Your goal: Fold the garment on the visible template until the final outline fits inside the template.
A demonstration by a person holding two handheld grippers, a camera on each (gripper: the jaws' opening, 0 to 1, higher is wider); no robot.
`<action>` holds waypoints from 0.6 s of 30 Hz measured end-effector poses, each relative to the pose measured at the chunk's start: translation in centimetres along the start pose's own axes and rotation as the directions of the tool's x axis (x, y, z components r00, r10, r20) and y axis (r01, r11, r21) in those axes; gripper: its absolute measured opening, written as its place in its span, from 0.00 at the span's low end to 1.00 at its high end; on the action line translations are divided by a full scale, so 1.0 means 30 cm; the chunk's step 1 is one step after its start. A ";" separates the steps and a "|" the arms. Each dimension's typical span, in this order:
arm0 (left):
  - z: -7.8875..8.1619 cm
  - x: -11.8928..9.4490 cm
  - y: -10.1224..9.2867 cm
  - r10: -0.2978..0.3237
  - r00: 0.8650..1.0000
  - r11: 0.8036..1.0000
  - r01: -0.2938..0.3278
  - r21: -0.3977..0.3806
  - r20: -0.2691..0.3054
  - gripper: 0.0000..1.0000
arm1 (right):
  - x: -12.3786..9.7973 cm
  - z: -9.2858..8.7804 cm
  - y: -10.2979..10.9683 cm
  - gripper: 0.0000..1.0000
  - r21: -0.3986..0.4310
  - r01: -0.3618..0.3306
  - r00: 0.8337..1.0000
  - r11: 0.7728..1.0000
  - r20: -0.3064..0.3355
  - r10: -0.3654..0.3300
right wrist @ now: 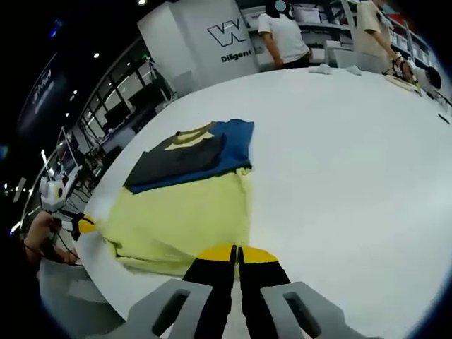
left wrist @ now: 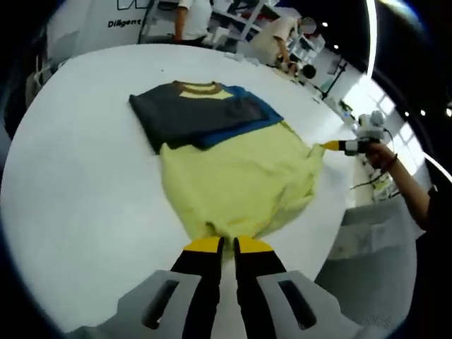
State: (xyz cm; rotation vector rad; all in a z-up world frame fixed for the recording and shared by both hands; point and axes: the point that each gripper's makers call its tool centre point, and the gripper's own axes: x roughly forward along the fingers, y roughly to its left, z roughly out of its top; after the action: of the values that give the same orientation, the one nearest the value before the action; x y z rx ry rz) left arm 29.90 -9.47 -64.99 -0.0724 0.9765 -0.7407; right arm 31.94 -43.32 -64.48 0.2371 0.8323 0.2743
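Observation:
A T-shirt [left wrist: 233, 176] lies flat on the round white table [left wrist: 85, 169], with a pale yellow body, a brown collar, and a dark grey and a blue sleeve folded across the chest. My left gripper [left wrist: 227, 245] is shut, its yellow tips pinching the near hem. My right gripper [left wrist: 337, 146], held in a hand, pinches the hem's right corner, which is pulled to a point. In the right gripper view the T-shirt [right wrist: 183, 212] stretches away from my shut right gripper [right wrist: 237, 253], and the left gripper [right wrist: 83, 224] grips the far left corner.
The table's edge [left wrist: 332, 240] drops off just right of the shirt, with a person's arm [left wrist: 406, 187] beyond it. Bare white table [right wrist: 353, 162] spreads to the right of the shirt. People stand at shelves [right wrist: 282, 35] behind the table.

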 end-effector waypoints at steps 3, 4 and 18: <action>-0.005 0.004 0.006 0.011 1.000 1.000 -0.011 0.001 -0.011 0.00 | -0.005 0.000 0.002 0.00 -0.001 -0.005 1.000 1.000 0.000 0.005; -0.001 0.001 0.011 0.017 1.000 1.000 -0.017 -0.007 -0.004 0.00 | -0.011 0.000 0.004 0.00 -0.001 -0.009 1.000 1.000 0.002 0.009; 0.118 -0.113 0.002 0.076 0.979 0.996 -0.065 -0.064 0.188 0.00 | -0.121 0.035 0.045 0.00 0.028 -0.069 0.995 0.997 0.068 0.067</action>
State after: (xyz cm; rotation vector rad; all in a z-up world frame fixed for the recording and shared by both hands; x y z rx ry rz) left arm 31.54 -8.31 -60.51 -0.1559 0.8141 -0.6282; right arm 30.19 -43.35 -60.87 0.3015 0.7631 0.3161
